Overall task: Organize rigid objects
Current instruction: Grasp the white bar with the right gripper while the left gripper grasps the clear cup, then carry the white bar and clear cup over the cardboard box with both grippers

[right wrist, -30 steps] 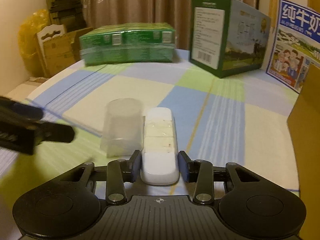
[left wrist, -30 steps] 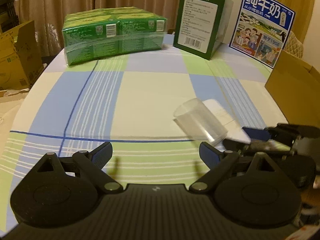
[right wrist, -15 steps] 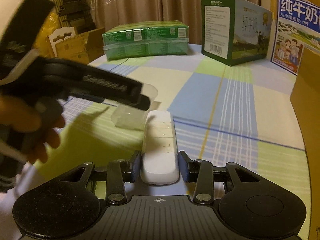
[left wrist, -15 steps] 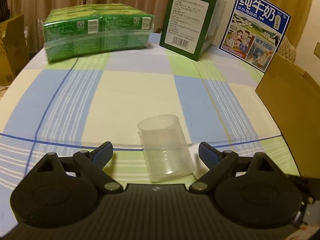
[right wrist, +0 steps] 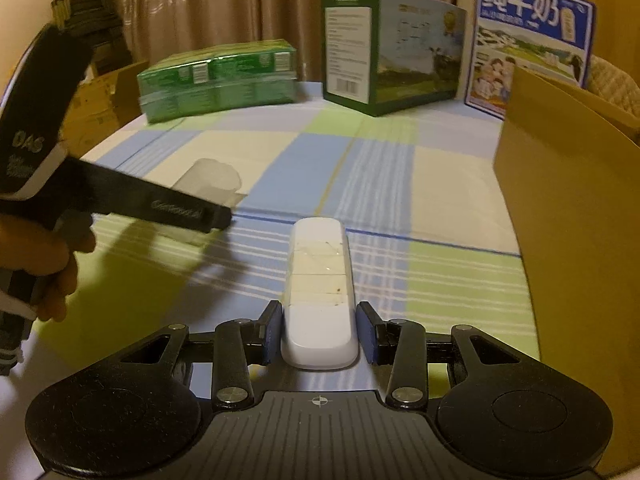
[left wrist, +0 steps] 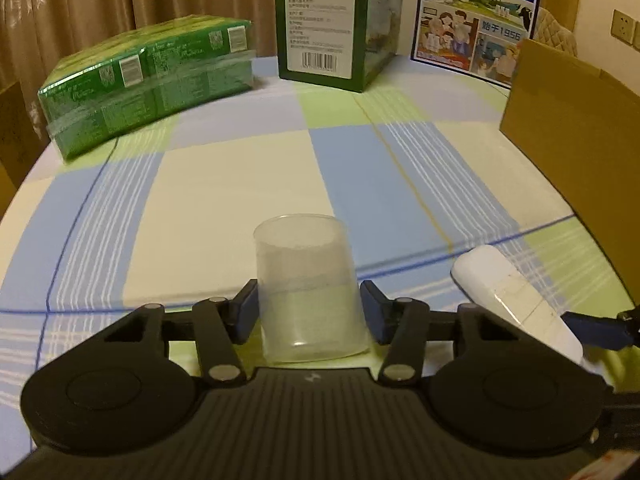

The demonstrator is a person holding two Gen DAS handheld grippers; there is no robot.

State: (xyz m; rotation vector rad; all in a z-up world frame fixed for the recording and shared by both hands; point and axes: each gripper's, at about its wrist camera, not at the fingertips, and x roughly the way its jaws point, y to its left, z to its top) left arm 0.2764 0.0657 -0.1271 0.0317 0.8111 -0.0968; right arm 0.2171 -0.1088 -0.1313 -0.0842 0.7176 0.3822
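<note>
- Blue milk carton (right wrist: 528, 40) reads "纯牛奶"; its left-wrist view shows "始于1956".
- Left gripper (left wrist: 310, 312): jaws have just been closing, pads now pressed on the clear plastic cup (left wrist: 308, 292), upright on the checked tablecloth (left wrist: 240, 176); a second ago the cup lay tilted, off to the right.
- Right gripper (right wrist: 318, 330): clamped on the white remote (right wrist: 318, 296), as before.

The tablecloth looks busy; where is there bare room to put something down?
The tablecloth's middle is bare, between the green pack and the cardboard box, ahead of the clear cup. It is crowded at the back by the green carton and milk box, and near the white remote.
</note>
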